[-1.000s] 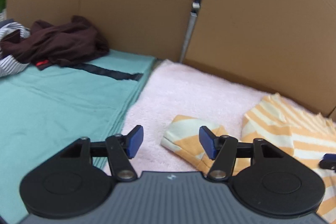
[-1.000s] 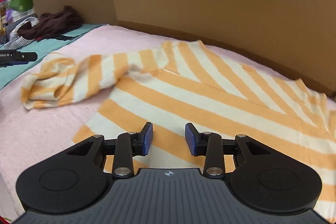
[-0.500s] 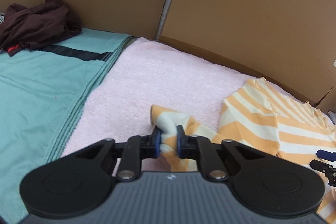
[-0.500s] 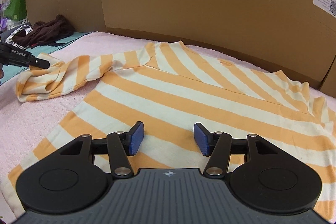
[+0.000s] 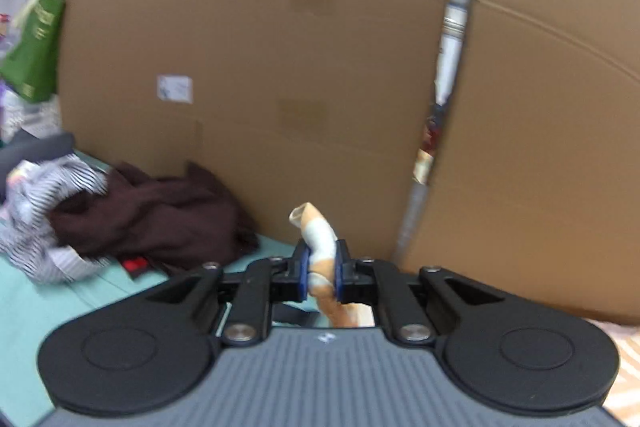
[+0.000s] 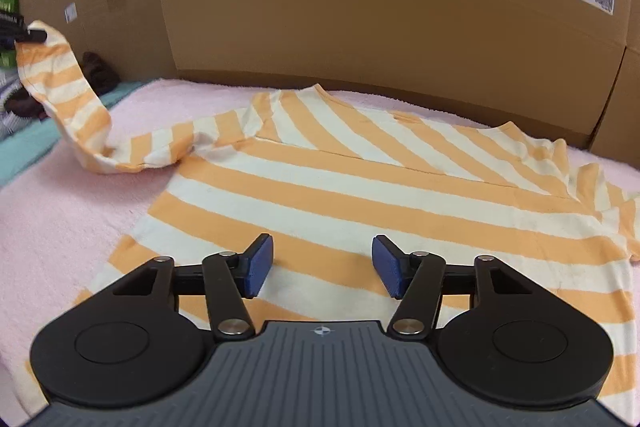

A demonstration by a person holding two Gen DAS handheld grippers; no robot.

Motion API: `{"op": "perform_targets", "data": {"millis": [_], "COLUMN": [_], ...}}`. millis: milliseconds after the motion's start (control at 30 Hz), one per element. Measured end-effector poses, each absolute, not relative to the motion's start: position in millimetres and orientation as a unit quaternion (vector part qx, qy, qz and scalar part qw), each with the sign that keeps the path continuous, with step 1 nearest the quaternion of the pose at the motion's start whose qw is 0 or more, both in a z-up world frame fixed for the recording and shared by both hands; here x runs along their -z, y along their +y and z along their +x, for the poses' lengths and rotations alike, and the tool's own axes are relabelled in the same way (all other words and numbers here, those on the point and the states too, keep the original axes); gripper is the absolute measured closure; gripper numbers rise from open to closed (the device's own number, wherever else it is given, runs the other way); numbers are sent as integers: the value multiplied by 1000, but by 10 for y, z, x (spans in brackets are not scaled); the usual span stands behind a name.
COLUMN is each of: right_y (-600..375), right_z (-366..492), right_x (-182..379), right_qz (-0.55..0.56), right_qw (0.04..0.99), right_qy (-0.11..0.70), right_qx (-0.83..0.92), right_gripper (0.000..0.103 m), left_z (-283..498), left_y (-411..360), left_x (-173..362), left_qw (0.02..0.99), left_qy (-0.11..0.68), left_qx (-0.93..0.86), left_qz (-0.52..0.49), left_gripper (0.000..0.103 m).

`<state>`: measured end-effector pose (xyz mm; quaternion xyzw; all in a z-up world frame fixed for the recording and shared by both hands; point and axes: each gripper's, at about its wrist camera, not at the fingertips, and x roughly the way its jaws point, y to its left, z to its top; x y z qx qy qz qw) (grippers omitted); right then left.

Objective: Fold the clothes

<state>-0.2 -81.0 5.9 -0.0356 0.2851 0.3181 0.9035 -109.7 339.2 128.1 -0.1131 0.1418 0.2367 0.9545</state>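
The orange-and-cream striped shirt's sleeve (image 5: 320, 251) is pinched in the closed left gripper (image 5: 322, 273) and held up for folding inward, while the right gripper (image 6: 322, 265), half-open and empty, is poised over the shirt's body.

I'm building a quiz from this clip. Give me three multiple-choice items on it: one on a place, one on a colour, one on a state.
1. Where does the shirt's body lie?
A. pink towel
B. teal cloth
C. cardboard

2. The shirt's stripes are cream and:
A. blue
B. orange
C. green

3. The left gripper is:
A. open, empty
B. shut on the sleeve
C. shut on nothing

Key:
1 A: the striped shirt is spread on the pink towel.
2 B: orange bands show.
3 B: the left gripper pinches the sleeve, lifted.
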Motion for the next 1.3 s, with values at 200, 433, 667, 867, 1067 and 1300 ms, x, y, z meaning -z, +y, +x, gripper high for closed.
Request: {"op": "perform_targets", "data": {"millis": [200,433,667,867,1067,1300], "right_y": [-794,-694,-583,-238,411,1136], "right_z": [-40,-30,31,248,637,984], "right_x": [-111,-5,-65,-183,-288,-61], "right_qz": [-4,-15,-9,-37,-92,-155], "right_qw": [893,879,875,877,875,842], "right_qy": [285,311,314,305,279,304], "right_qx": [-349,-362,-369,-369,-386,-418], "right_gripper": [46,47,47,66,66,65], "left_z": [-1403,-1634,-1662,-1577,-1546,-1607], "left_y": [3674,3679,3729,3732,3535,3554], "left_x": [-1035,-124,-18,25,54,62], "left_qw": [939,904,903,905,910,911], "left_qy": [144,258,269,274,272,256], "left_qx": [-283,-288,-261,-251,-275,-279], "left_qz": [-134,-181,-212,-207,-150,-162], "left_gripper": [97,97,95,79,91,93]}}
